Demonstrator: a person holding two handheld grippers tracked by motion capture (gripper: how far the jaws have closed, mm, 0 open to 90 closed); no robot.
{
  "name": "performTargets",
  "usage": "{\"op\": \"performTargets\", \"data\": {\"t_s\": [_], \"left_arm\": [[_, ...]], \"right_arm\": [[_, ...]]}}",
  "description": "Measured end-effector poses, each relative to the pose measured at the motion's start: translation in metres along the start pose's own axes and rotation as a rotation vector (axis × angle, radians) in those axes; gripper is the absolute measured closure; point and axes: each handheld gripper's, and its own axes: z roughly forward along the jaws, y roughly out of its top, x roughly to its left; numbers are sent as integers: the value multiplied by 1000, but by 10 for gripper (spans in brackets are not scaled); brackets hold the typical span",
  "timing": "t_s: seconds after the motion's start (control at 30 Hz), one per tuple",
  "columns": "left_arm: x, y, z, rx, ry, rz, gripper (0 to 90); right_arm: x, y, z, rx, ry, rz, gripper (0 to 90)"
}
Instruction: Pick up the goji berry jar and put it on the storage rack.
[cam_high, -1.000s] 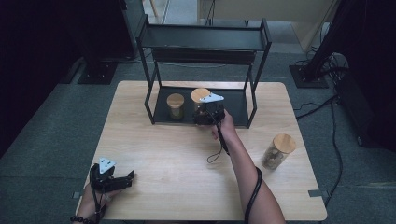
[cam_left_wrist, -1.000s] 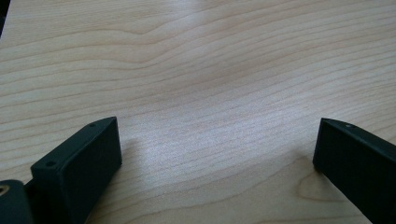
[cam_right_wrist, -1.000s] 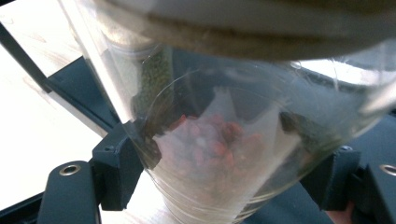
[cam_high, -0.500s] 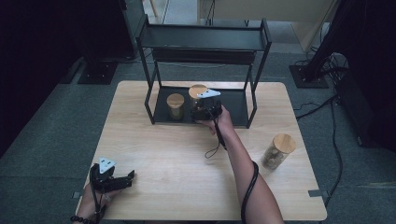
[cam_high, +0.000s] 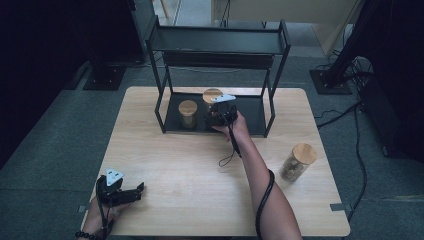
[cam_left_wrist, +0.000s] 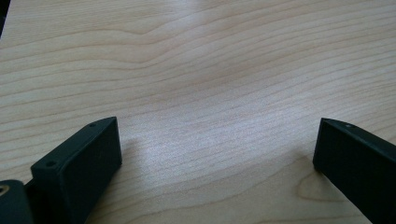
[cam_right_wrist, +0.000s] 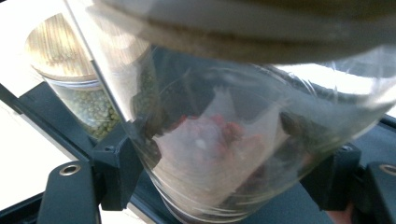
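1. The right gripper (cam_high: 218, 117) has its black jaws pinching a clear glass jar (cam_right_wrist: 224, 154), one jaw on each side of the rounded wall; the jar fills the space between them in the right gripper view.
2. That jar has a round, pale wooden lid (cam_high: 212, 94) and sits at the lower level of a black metal rack (cam_high: 272, 107), at the far middle of the worktop (cam_high: 200, 165). Whether its base rests on the rack's tray cannot be told.
3. The right gripper view shows reddish and dark contents through the curved, glossy glass; the high view gives just the lid.
4. Just beside it on the rack stands a second jar (cam_high: 188, 114), also wood-lidded; the right gripper view shows it filled with small green grains (cam_right_wrist: 91, 109).
5. A third jar (cam_high: 296, 162) with the same wooden lid stands apart on the worktop's right side.
6. The left gripper (cam_high: 127, 192) lies near the worktop's near-left corner, its matte black jaws spread wide with nothing between them.
7. The left gripper view shows the worktop's light wood grain, smooth and wavy.
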Motion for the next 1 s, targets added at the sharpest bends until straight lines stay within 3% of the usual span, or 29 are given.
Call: {"op": "performTargets", "data": {"t_s": [1.0], "left_arm": [[0, 0, 0, 0, 1, 0, 12]], "right_arm": [[1, -5, 10, -24, 23, 45, 246]]}}
